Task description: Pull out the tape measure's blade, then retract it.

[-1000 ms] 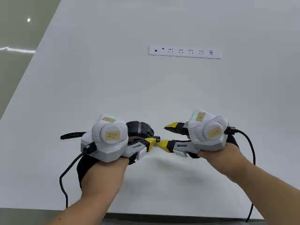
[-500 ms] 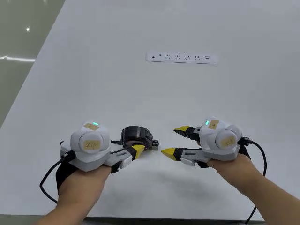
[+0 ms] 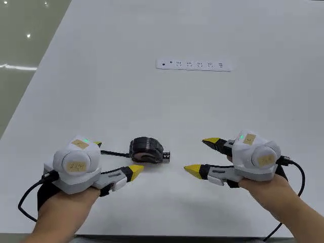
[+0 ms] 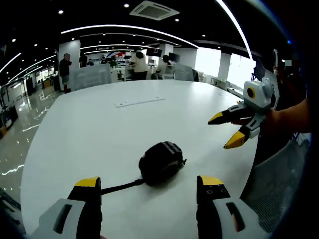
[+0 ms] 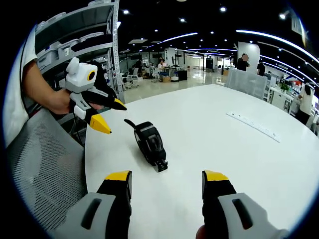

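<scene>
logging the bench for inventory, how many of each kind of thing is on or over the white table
tape measure: 1
power strip: 1
tongs: 2, the left tongs and the right tongs
total: 4

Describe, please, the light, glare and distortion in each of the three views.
Head view: even light, the tape measure casts only a soft shadow on the white table, small glare spots on the floor. Left gripper view: fisheye bends the ceiling light strips into arcs, windows washed out. Right gripper view: shelving curves, tape measure sharp.
</scene>
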